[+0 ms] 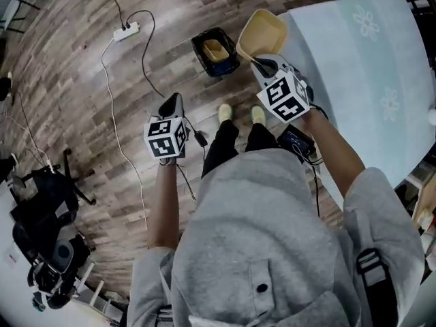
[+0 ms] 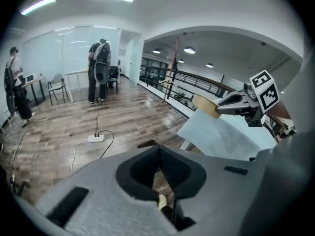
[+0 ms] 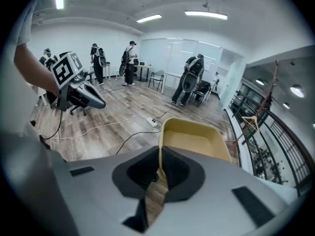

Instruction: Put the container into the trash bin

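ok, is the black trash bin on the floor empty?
No, in the head view a tan item lies inside the black rectangular trash bin.

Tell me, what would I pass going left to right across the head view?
black chair → power strip → left gripper → trash bin → yellow container, held at its rim by the right gripper → pale table

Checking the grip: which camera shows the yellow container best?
The right gripper view: the yellow container sits close, its rim pinched by the right gripper. The head view shows it whole from above; the left gripper view, only a small corner.
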{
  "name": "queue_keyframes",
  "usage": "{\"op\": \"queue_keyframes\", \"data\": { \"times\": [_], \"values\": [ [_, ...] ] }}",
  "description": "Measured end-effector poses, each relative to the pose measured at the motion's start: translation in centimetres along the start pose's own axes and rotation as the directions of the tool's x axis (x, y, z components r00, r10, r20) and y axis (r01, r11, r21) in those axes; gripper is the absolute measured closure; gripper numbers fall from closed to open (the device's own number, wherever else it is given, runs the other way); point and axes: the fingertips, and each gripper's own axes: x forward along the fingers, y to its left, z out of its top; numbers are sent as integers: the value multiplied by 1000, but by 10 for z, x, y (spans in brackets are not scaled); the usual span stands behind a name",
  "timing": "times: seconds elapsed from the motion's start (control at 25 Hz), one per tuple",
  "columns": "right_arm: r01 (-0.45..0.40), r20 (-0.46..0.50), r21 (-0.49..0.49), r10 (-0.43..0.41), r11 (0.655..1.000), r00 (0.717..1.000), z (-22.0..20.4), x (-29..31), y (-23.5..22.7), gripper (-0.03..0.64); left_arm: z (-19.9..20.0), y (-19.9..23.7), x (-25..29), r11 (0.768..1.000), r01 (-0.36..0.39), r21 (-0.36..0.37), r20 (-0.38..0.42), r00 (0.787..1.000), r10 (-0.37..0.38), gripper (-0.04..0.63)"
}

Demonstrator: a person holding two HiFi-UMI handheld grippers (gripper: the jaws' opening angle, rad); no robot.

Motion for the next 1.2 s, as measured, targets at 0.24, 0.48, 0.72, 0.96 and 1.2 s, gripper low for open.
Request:
{"op": "queue_keyframes", "data": {
  "times": [0.24, 0.48, 0.72, 0.96, 1.2],
  "values": [
    [-89, -3, -86, 89, 992, 996, 12, 48, 24, 581, -36, 36, -11, 992, -74, -104, -23, 997, 72, 574],
    [-145, -28, -115, 143, 983, 989, 10, 91, 23, 581, -37, 46, 7, 990, -59, -129, -51, 997, 53, 574],
    [-217, -44, -102, 213, 971, 976, -10, 150, 27, 581, -60, 61, 39, 981, -63, -184, -99, 994, 45, 574],
    [-275, -78, -59, 270, 960, 960, -47, 204, 35, 581, -94, 61, 71, 974, -56, -221, -187, 982, 14, 574],
    [-297, -98, -5, 295, 955, 950, -64, 261, 38, 581, -111, 77, 94, 971, -47, -233, -236, 972, -10, 574]
  ]
}}
